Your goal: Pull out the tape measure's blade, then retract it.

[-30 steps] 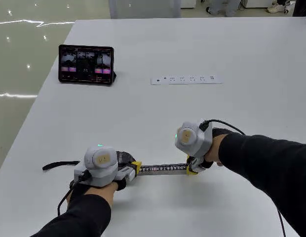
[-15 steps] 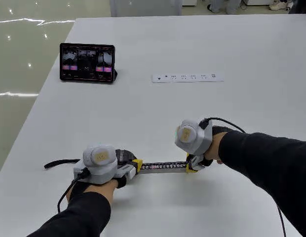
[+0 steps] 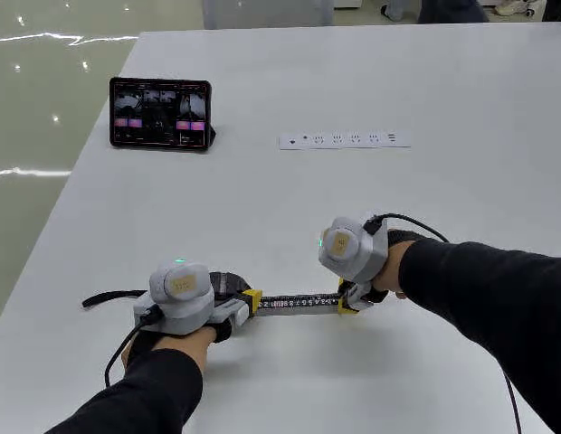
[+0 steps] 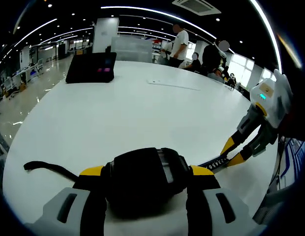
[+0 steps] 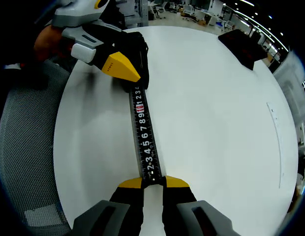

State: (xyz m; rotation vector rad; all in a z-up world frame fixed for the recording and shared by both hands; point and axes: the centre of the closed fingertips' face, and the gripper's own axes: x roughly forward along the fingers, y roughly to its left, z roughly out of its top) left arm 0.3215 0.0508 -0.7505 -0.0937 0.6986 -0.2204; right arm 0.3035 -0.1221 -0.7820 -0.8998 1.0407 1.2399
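The black tape measure case (image 3: 228, 287) lies near the table's front left, and my left gripper (image 3: 235, 304) is shut around it. In the left gripper view the case (image 4: 145, 179) sits between the yellow-tipped jaws of my left gripper (image 4: 147, 172), and its black strap (image 4: 44, 167) trails off to the left. A short length of blade (image 3: 299, 301) runs from the case to the right. My right gripper (image 3: 347, 306) is shut on the blade's end. In the right gripper view the numbered blade (image 5: 144, 142) leads from my right gripper (image 5: 152, 183) up to the case (image 5: 137, 54).
A tablet (image 3: 159, 113) stands at the back left of the white table (image 3: 398, 90), close to its left edge. A white power strip (image 3: 344, 141) lies at the back centre. A grey mesh chair (image 5: 24, 147) is beside the table. People stand far behind.
My right gripper has crept slightly left toward the case, so the drawn blade looks a touch shorter. The left gripper and the case have stayed put.
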